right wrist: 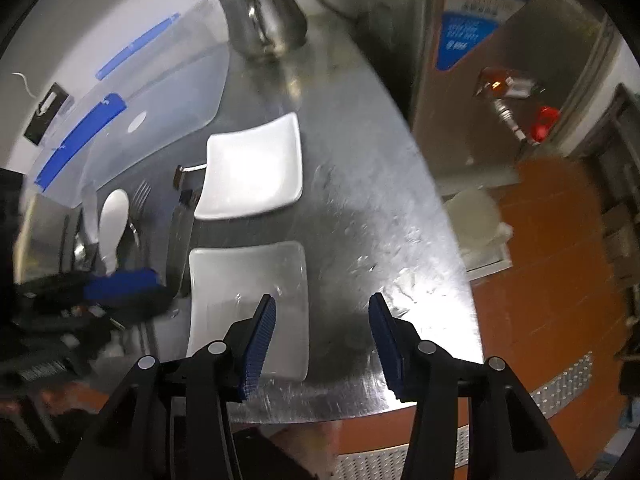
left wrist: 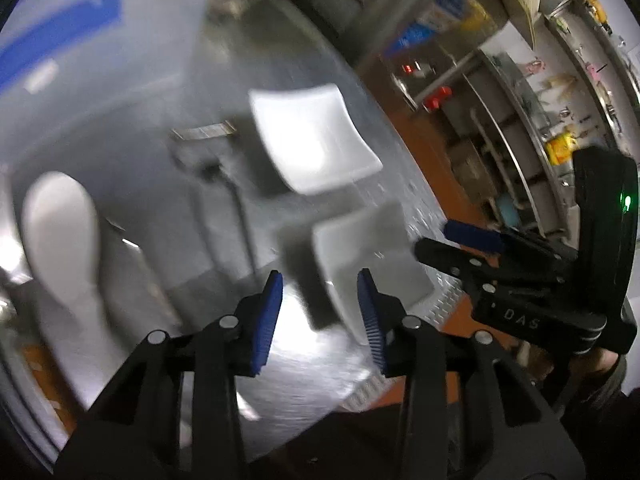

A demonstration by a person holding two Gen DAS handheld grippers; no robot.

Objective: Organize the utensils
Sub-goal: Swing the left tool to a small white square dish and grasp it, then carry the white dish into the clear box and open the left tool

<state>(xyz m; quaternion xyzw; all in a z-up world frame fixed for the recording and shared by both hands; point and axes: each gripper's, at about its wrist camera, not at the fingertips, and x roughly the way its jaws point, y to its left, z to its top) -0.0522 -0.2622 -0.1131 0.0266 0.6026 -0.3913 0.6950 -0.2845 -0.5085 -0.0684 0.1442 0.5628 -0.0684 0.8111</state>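
Observation:
Two white square plates lie on the steel table, a far plate and a near plate. Left of them lie a white spoon, a fork and a dark-handled knife. My right gripper hangs open over the near plate's right edge, nothing between its pads. My left gripper is open and empty above the table beside the near plate; this view is blurred. The white spoon shows at its left, the far plate ahead, and the right gripper at the right.
A steel kettle stands at the back of the table. A clear plastic box lid with blue clips lies at the back left. A steel cabinet rises on the right, over an orange tiled floor. The table edge runs below the grippers.

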